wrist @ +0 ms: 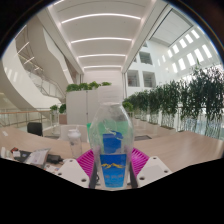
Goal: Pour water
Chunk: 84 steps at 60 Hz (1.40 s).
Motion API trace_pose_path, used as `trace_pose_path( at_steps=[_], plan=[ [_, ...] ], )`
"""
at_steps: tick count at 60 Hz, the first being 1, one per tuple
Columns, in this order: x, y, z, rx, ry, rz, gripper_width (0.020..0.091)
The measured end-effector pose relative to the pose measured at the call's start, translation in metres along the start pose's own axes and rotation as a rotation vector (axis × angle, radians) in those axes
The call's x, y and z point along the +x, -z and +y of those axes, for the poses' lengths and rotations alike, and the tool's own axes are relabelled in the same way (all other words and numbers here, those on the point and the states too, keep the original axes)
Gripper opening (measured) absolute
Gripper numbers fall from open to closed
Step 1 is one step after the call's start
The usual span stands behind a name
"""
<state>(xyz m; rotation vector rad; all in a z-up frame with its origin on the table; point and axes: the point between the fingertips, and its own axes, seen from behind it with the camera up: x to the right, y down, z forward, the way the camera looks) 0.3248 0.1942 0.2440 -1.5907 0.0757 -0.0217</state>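
Between the pink pads (86, 160) of the tool (112, 163), gripped low on both sides: clear plastic bottle (110, 140) with blue label, lifted above the surface (40, 140). Probably light, thin-walled, slippery; best held firmly mid-body while tipping.
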Motion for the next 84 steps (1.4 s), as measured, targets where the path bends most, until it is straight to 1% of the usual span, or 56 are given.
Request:
trace_pose_path(
  at_steps=[5,6,8,12,13,23,24,25,27,31,32,35,37,38,39,41,42,43,46,55,58,61,66,70,76,84],
  plan=[
    [0.026,0.01,0.067,-0.092,0.041,0.028,0.0473],
    [0.038,0.008,0.091,-0.097,0.046,0.025,0.0473],
    [0.044,0.012,0.109,-0.119,0.053,0.026,0.0473],
    [0.054,0.013,0.143,-0.159,0.047,0.031,0.0475],
    [0.035,-0.005,0.13,-0.167,0.04,0.037,0.0475],
    [0.049,0.002,0.198,-0.271,0.01,0.046,0.0477],
    [0.054,0.003,0.197,-0.257,0.001,0.048,0.0476],
    [0.039,-0.001,0.184,-0.247,-0.011,0.053,0.0474],
    [0.042,0.0,0.184,-0.242,-0.024,0.057,0.0476],
    [0.042,-0.001,0.186,-0.254,-0.02,0.069,0.0496],
    [0.051,0.002,0.186,-0.256,-0.019,0.069,0.0508],
    [0.041,0.004,0.186,-0.281,-0.015,0.073,0.0536],
    [0.04,0.008,0.189,-0.312,-0.017,0.086,0.0584],
    [0.039,0.01,0.19,-0.329,-0.021,0.09,0.0626],
    [0.045,0.016,0.195,-0.34,-0.025,0.09,0.0676],
    [0.041,0.024,0.193,-0.359,-0.033,0.088,0.0798],
    [0.038,0.028,0.191,-0.365,-0.035,0.086,0.0846],
    [0.034,0.033,0.189,-0.37,-0.036,0.081,0.0853],
    [0.032,0.05,0.185,-0.372,-0.037,0.083,0.0822],
    [0.017,0.118,0.163,-0.393,-0.008,0.124,0.0828],
    [0.009,0.147,0.156,-0.403,0.0,0.161,0.0829],
    [-0.006,0.177,0.146,-0.416,0.012,0.17,0.083],
    [-0.038,0.225,0.119,-0.392,0.009,0.19,0.0834],
    [-0.066,0.261,0.103,-0.396,0.004,0.193,0.0832],
    [-0.097,0.314,0.077,-0.398,0.014,0.235,0.0835],
    [-0.142,0.367,0.05,-0.389,0.041,0.252,0.0833]
  ],
)
